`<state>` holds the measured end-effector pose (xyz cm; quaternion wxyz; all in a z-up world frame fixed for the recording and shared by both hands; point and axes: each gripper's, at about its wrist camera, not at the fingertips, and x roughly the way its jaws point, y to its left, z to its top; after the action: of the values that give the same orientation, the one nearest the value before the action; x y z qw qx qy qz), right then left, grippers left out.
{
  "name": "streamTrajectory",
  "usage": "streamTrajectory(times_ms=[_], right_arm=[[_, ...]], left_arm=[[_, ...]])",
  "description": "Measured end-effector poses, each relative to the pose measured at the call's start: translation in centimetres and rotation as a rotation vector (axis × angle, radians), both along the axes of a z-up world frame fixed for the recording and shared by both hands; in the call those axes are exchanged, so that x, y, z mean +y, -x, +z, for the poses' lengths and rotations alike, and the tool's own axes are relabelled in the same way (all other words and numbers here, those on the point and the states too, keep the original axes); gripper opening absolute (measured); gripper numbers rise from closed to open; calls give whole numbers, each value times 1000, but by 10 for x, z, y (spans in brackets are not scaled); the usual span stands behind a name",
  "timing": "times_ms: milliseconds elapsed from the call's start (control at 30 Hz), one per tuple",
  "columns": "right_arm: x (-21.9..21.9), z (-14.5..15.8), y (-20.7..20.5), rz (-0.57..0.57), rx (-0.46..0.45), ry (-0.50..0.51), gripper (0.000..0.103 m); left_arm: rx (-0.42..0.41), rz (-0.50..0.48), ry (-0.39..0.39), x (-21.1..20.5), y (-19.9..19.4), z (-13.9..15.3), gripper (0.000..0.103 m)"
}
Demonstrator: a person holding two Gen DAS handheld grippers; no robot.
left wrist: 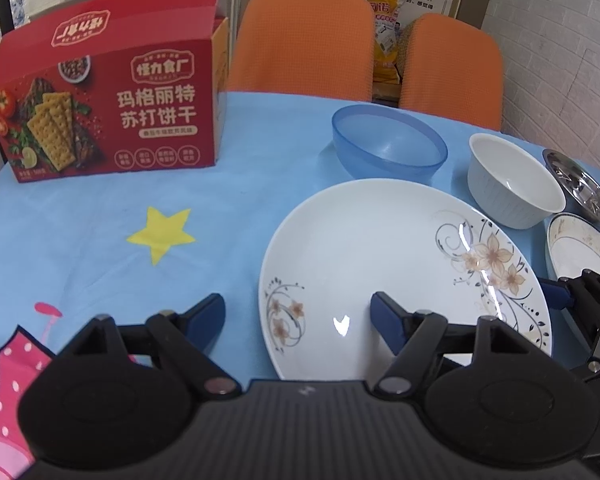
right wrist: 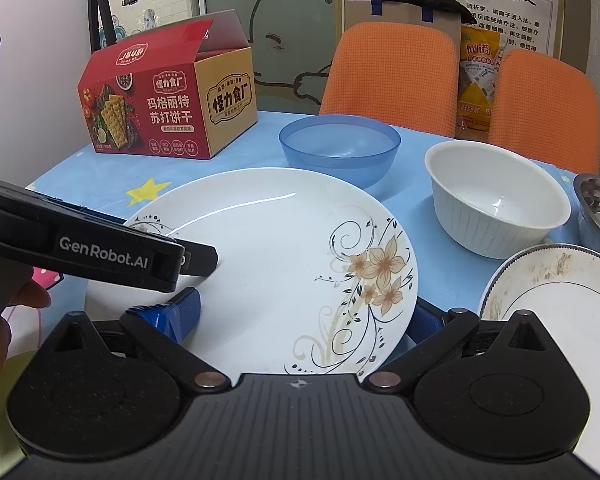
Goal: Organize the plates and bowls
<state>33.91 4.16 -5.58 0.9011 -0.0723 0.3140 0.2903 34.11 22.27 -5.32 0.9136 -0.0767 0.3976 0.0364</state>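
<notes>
Worktop (left wrist: 80,240) under a blue cloth. Flowered plate (right wrist: 268,264) lies flat on it, directly ahead of both grippers. Right gripper (right wrist: 304,316): jaws spread to their widest, one finger at each side of the plate's near edge, pads not pressing, nothing gripped. Left gripper (left wrist: 298,320): jaws partly apart and empty, right finger over the plate's near rim, left finger over bare cloth. Beyond the plate: blue bowl (right wrist: 340,148); to its right, white bowl (right wrist: 496,208).
</notes>
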Motion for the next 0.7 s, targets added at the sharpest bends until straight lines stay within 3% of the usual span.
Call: streamTrajectory(times_ms=[133,233,300,400,700], right_arm=[[0,0,0,2,1,0,91],[0,0,0,-1,0,-2,90],[1,1,0,-18,0,-1,89],[0,5,-3,-35,30,-10,89],[-9,51,19,-73,-60,-73,89]], left_arm=[[1,-4,-1,-4,-1,-1,73],[-1,-40,-2,-13,1,0,62],[4,-25,-37,-21,0,2,62],[18,-12,-18,-19,-3,7,60],[-101,-31,-30,-25,21,61,59]])
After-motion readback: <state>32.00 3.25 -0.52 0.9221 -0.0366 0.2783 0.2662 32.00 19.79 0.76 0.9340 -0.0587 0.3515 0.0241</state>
